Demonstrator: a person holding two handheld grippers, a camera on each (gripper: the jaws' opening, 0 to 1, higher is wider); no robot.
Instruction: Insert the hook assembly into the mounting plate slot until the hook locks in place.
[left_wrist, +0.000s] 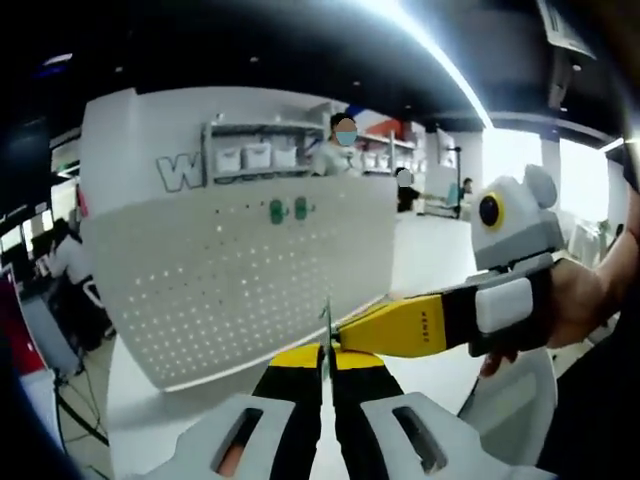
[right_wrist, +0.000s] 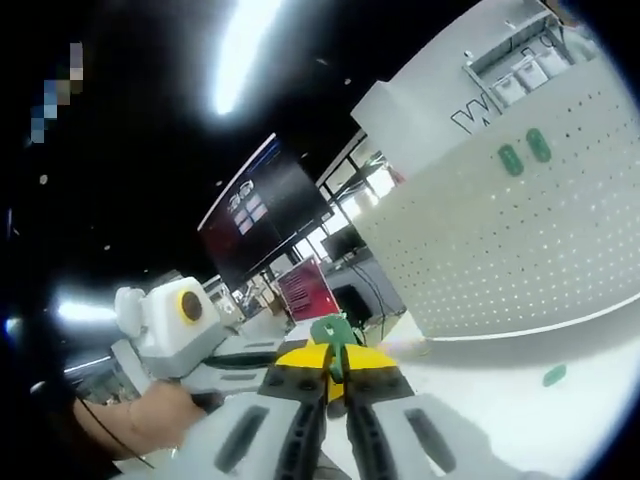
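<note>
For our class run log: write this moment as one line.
left tool: shut on green hook | right tool: shut on green hook | pegboard: two mounted hooks | table: loose green piece

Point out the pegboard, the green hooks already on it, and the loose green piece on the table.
pegboard (left_wrist: 230, 290), left gripper view, middle of panel
green hooks (right_wrist: 524, 152), right gripper view, between the pair
loose green piece (right_wrist: 554, 375), right gripper view, its centre

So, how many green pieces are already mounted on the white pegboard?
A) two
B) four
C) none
A: two green pieces sit side by side near the top of the pegboard; the right gripper view shows the same pair.
</note>
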